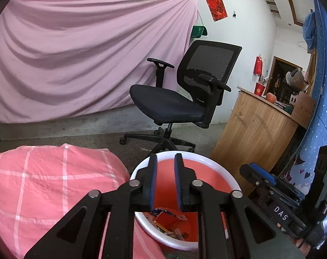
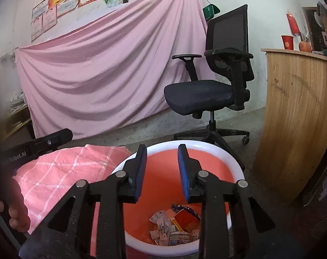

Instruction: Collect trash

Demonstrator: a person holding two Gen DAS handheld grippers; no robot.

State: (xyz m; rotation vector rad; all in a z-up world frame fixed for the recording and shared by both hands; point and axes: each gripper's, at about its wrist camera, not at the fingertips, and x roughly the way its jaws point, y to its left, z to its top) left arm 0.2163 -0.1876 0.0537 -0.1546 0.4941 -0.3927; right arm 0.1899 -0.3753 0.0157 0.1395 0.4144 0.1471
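Note:
An orange bin with a white rim (image 2: pixel 206 147) stands on the floor below both grippers; it also shows in the left wrist view (image 1: pixel 215 164). Several wrappers and paper scraps (image 2: pixel 174 226) lie at its bottom, also seen in the left wrist view (image 1: pixel 166 215). My left gripper (image 1: pixel 166 181) hovers over the bin, jaws slightly apart and empty. My right gripper (image 2: pixel 162 170) hovers over the bin, open and empty. The right gripper's body (image 1: pixel 271 185) appears at the right of the left wrist view; the left gripper's body (image 2: pixel 38 143) appears at the left of the right wrist view.
A pink checked cloth (image 1: pixel 44 185) lies left of the bin. A black office chair (image 2: pixel 217 90) stands behind it. A wooden counter (image 2: pixel 299 118) stands to the right with a red cup (image 2: pixel 287 42) on top. A pink sheet (image 2: pixel 103 75) hangs on the wall.

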